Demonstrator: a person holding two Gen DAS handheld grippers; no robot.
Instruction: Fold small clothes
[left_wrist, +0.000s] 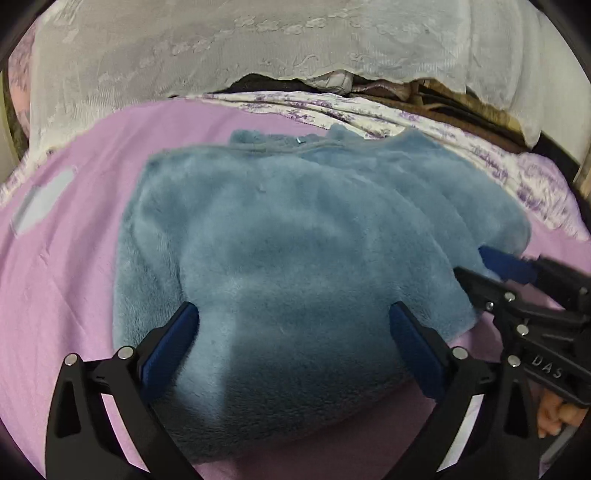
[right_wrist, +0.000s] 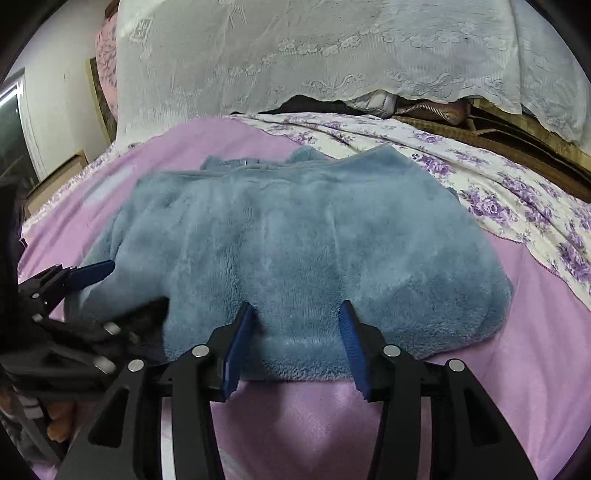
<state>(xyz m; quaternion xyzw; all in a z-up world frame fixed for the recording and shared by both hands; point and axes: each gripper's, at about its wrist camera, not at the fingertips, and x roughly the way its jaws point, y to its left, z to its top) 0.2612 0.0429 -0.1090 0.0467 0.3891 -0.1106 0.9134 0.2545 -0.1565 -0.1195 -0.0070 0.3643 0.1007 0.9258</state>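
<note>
A blue fleece (left_wrist: 280, 251) lies folded on the pink sheet (left_wrist: 74, 258), just short of the floral cover (right_wrist: 517, 206). The left gripper (left_wrist: 295, 325) stands wide apart over the fleece's near edge; the right gripper (right_wrist: 295, 321) is half apart, holding nothing. A fold looks just laid; next, likely regrip the near edge for another fold.

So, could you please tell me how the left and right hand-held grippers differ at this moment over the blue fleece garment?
The left hand-held gripper has its jaws spread wide, while the right hand-held gripper stands only about half as wide. The left one hangs over the nearer left part of the blue fleece garment; the right one sits at its near edge, further right. Both are open, grip nothing, and point down at the garment on the pink sheet.
</note>
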